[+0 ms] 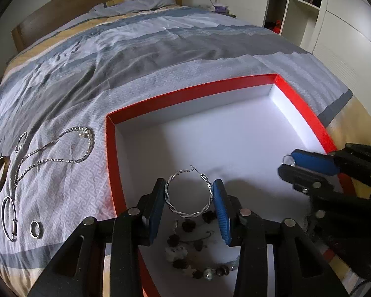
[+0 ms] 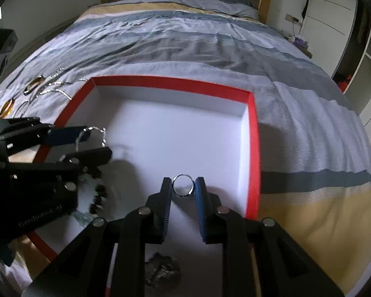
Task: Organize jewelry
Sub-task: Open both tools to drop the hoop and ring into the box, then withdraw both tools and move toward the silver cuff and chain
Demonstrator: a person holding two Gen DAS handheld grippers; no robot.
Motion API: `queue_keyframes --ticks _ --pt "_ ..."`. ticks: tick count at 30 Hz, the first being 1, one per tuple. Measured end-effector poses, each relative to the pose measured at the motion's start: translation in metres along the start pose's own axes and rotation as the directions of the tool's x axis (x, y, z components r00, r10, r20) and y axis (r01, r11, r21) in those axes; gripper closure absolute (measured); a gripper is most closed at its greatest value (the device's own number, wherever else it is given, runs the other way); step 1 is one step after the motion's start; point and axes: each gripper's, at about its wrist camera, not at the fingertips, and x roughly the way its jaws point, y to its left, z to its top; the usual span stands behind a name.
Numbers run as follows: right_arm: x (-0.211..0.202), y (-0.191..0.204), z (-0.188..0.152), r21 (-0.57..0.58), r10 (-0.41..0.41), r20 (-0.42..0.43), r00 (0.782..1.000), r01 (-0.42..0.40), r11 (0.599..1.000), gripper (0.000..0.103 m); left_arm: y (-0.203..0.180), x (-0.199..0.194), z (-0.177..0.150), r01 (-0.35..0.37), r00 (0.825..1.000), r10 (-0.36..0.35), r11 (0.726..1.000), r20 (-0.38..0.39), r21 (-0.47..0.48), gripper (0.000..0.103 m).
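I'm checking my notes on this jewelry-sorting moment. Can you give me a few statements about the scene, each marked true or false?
1. The left tool grips a twisted silver hoop earring. True.
2. The right tool holds a pearl necklace. False: it grips a small silver ring.
3. The red box has a white inside. True.
4. A beaded bracelet lies on the bed cover. False: it lies inside the box.
5. The silver chain necklace lies on the bed cover, outside the box. True.
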Motion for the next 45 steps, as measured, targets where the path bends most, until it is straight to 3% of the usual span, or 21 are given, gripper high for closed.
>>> queue_keyframes --ticks 1,3,5,9,13,20,28,33,41,45 --pt "-0.001 -0.001 -0.001 0.001 0.007 0.002 1.000 -0.007 1.000 0.083 0.000 0.000 0.000 0.001 1.000 -0.001 1.000 0.001 0.003 0.064" --pt "-0.003 -0.002 -0.002 -0.003 0.007 0.000 1.000 -0.007 1.000 0.069 0.000 -0.002 0.001 0.013 1.000 -0.013 1.000 -0.004 0.002 0.064" --pt "-0.009 -0.003 -0.003 -0.012 0.010 0.000 1.000 -0.010 1.000 0.066 0.001 -0.004 0.002 0.030 0.999 -0.030 0.999 -0.010 -0.014 0.064" --pt "-0.023 -0.007 -0.009 -0.004 -0.006 0.004 1.000 0.006 1.000 0.065 0.005 -0.018 0.000 0.037 0.999 -0.037 0.999 0.000 -0.036 0.064" --pt "-0.049 -0.012 -0.015 0.018 -0.006 0.024 1.000 0.006 1.000 0.065 0.005 -0.048 -0.007 0.089 0.996 -0.088 0.994 0.018 -0.056 0.064" --pt "-0.110 -0.009 -0.032 0.063 0.007 0.083 0.997 -0.012 0.998 0.065 -0.014 -0.112 -0.030 0.068 0.996 -0.070 0.997 0.056 0.022 0.064" --pt "-0.175 0.009 -0.066 0.098 0.023 0.139 0.990 -0.037 0.994 0.065 -0.032 -0.180 -0.078 0.070 0.995 -0.075 0.995 0.070 0.066 0.048" --pt "-0.210 0.025 -0.079 0.101 0.029 0.177 0.984 -0.047 0.994 0.065 -0.030 -0.223 -0.105 0.028 0.992 -0.034 0.998 0.123 0.057 0.038" --pt "-0.263 0.061 -0.089 0.042 0.051 0.252 0.966 -0.063 0.997 0.065 0.003 -0.269 -0.139 -0.043 0.985 0.048 0.999 0.163 -0.030 0.038" --pt "-0.284 0.080 -0.093 0.011 0.072 0.286 0.955 -0.079 0.997 0.065 0.029 -0.296 -0.161 -0.101 0.973 0.117 0.991 0.198 -0.086 0.037"
